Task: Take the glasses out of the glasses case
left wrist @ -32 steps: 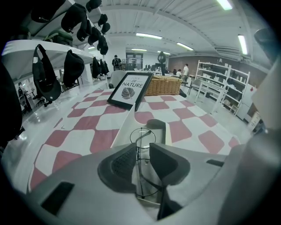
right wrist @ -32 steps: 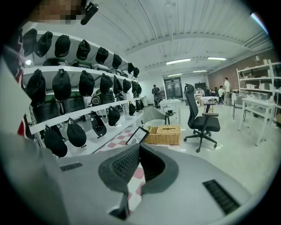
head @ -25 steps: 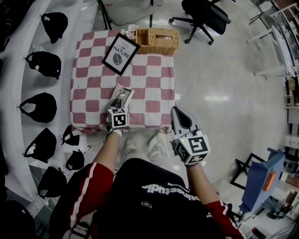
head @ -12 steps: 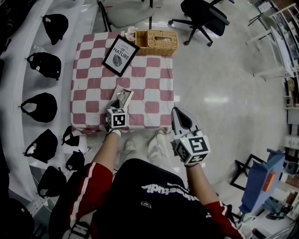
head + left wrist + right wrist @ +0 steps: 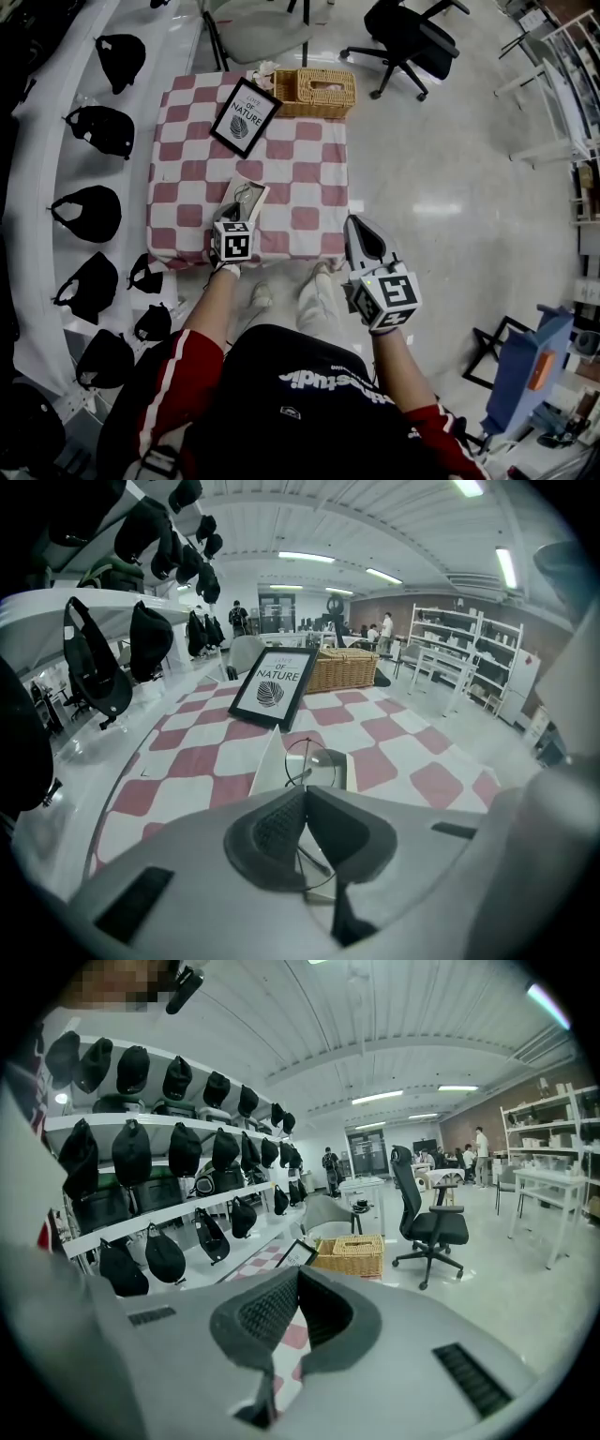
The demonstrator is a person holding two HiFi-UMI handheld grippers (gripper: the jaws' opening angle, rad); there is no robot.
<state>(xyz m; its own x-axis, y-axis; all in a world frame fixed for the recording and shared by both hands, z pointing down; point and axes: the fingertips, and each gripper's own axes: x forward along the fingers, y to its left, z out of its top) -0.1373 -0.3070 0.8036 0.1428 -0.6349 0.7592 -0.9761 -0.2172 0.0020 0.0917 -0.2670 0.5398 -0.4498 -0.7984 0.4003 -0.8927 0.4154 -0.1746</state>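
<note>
Pinching the glasses by the wire frame over the open case, the left gripper looks mid-extraction; next comes 1 gentle lift clear. The right gripper is pressed together, empty.

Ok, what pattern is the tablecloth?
The tablecloth is red-and-white checked, clearest in the head view.

Red-and-white checked tablecloth, seemingly white case
</note>
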